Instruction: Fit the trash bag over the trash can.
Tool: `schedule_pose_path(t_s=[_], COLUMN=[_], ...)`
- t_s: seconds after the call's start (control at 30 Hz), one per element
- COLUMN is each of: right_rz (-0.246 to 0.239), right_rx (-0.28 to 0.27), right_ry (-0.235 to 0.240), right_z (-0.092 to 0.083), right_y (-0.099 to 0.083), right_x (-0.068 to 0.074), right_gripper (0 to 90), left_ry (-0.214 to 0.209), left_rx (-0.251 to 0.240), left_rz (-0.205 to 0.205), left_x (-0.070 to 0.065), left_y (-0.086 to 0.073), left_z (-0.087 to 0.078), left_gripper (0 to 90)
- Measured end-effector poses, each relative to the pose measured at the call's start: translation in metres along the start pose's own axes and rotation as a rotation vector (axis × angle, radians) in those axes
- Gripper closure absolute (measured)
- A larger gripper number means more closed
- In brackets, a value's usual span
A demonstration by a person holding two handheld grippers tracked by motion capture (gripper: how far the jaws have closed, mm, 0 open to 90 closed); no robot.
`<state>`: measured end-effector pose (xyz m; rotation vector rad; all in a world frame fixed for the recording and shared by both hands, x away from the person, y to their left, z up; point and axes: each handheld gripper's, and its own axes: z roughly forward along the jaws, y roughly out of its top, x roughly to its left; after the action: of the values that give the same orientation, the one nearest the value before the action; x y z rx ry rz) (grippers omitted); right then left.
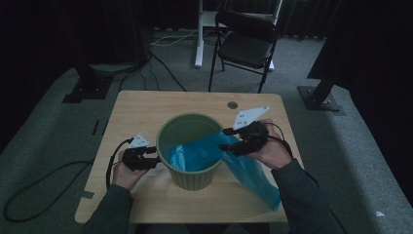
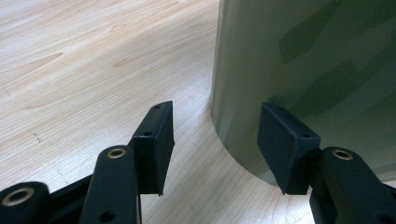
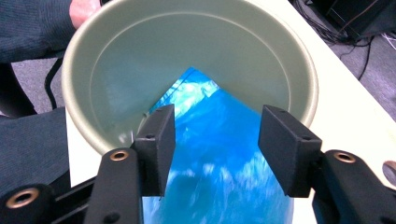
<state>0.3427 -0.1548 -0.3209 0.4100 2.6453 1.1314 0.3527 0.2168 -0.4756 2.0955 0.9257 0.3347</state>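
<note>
The blue bag [image 1: 221, 158] is half in: one end lies down inside the green bin [image 1: 190, 183], the rest trails over the rim on your right and spills across the desk [image 1: 141, 105]. Your right gripper [image 1: 235, 140] sits at that rim with its jaws standing wide, the plastic running between them but not pinched, so you've got nothing in hold there. Your left gripper [image 1: 155, 157] is parked low against the bin's outer wall, jaws apart too, one either side of the curve without clamping it. By my reckoning the lining is barely begun: the mouth of the bag isn't spread or folded over the rim yet
</note>
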Motion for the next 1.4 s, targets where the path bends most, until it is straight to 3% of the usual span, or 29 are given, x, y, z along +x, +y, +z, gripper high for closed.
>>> schedule_pose_path(t_s=[0.27,0.67,0.73,1.1,1.2,1.4], right_rz=[0.032,0.046,0.051,0.035,0.025,0.002], right_rx=[0.005,0.071,0.078,0.092,0.09,0.071], right_ry=[-0.009,-0.035,-0.036,-0.055,-0.074,-0.093], right_z=[-0.009,-0.009,-0.009,-0.009,-0.01,-0.01], right_y=[-0.021,-0.05,-0.053,-0.053,-0.048,-0.031], right_x=[0.011,0.026,0.025,0.014,0.01,0.005], right_gripper=[40.4,39.1,42.6,83.2,88.2,89.1], left_ry=[0.0,0.0,-0.002,-0.013,-0.02,-0.023], left_rx=[0.001,0.0,0.0,0.003,0.002,-0.001], left_rz=[0.002,-0.003,-0.003,-0.007,-0.002,-0.001], left_x=[0.0,0.0,0.0,-0.001,-0.002,-0.005], left_y=[0.0,0.0,0.0,0.0,0.002,0.006], left_z=[0.0,0.0,0.0,0.0,0.002,0.005], left_gripper=[45.9,45.9,45.9,48.5,49.0,49.3])
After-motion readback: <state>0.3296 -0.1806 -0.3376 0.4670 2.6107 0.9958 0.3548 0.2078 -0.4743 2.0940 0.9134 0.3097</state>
